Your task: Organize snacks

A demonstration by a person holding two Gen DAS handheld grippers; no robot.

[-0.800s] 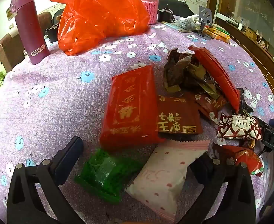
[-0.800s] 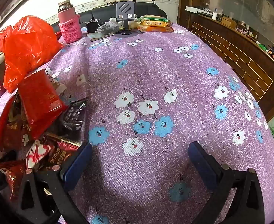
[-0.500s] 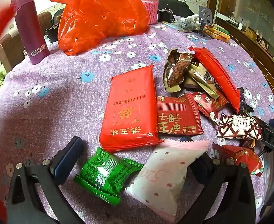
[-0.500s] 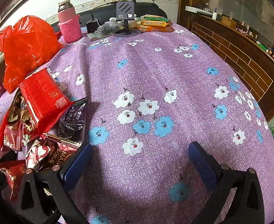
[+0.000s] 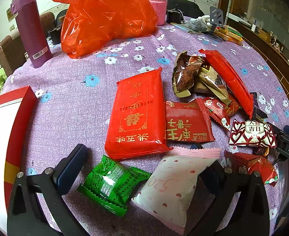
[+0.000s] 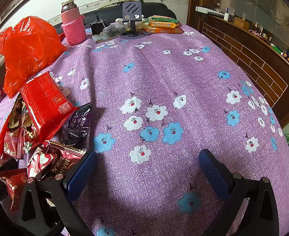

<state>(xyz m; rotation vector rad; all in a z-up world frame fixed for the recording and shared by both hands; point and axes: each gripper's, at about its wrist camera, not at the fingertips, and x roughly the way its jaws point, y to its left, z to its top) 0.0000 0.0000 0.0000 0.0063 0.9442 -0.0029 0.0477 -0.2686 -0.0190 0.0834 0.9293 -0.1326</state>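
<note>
Purple cloth: a flowered purple tablecloth (image 6: 164,74) covers the tabletop, with blue and white blossoms all over it.
Left hand-held gripper (image 5: 144,169): spread wide and holding nothing, tilted down over the near edge of the snack pile.
Between its fingers: a green packet (image 5: 113,182) and a pink-and-white dotted pouch (image 5: 174,184) lie on the cloth side by side, touching neither finger that I can see.
Big red packet (image 5: 138,114): flat on the cloth just beyond the green one, gold characters on its face.
Square red sachet (image 5: 187,123): right beside the big red packet, their edges touching.
Heap further right: brown and gold wrappers (image 5: 195,76), a long red pack (image 5: 229,80) leaning over them, a dark purple sachet (image 6: 76,123) at its foot, and a red-and-white heart-patterned sweet (image 5: 252,133).
Red box (image 5: 16,125): at the left edge of the left view, white inside, only partly in sight.
Right hand-held gripper (image 6: 148,169): also wide apart and empty, over bare cloth, the snack pile off to its left.
Orange plastic bag (image 5: 105,15): bulging, at the far side of the cloth.
Purple flask (image 5: 32,29): upright, left of the bag.
Pink knitted-sleeve bottle (image 6: 73,25): upright behind the bag.
Far end: a grey phone stand (image 6: 131,17) with orange biscuit packs (image 6: 164,26) beside it.
</note>
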